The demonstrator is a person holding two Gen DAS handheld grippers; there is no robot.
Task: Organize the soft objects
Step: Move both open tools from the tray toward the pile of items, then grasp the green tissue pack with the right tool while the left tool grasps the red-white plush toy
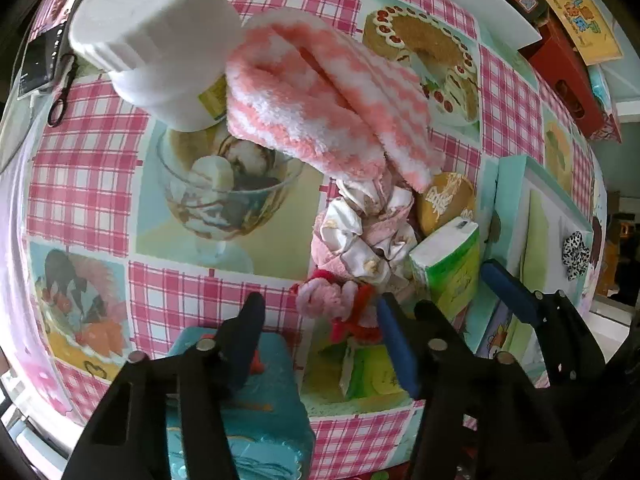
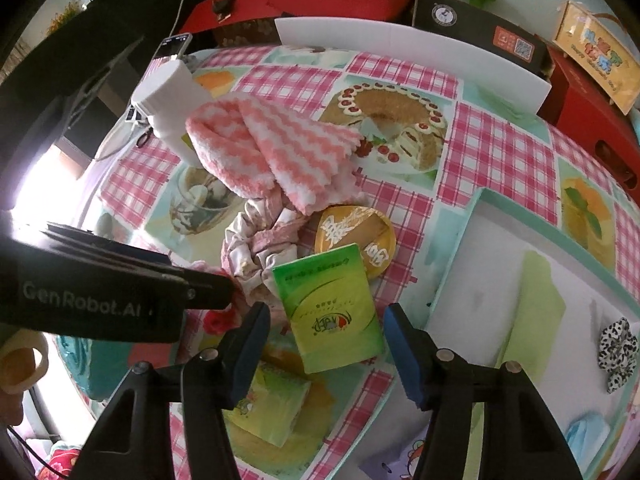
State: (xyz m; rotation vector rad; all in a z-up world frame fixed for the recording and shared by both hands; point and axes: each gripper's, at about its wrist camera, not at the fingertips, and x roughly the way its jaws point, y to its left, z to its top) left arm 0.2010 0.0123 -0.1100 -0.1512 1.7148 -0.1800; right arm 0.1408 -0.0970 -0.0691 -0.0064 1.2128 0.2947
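Your right gripper (image 2: 326,344) straddles the green tissue pack (image 2: 334,312), jaws apparently not touching it. Your left gripper (image 1: 320,340) gapes around the pink crochet flower (image 1: 326,296), pads apart.

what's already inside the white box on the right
A black-and-white spotted scrunchie lies in the white box, beside a pale green patch on its floor. The near end is hidden behind the right gripper.

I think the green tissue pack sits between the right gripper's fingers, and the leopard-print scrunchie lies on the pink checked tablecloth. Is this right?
Not fully. The green tissue pack does sit between the right gripper's fingers, but the leopard-print scrunchie lies in the mint-rimmed tray, not on the tablecloth. The right wrist view shows it.
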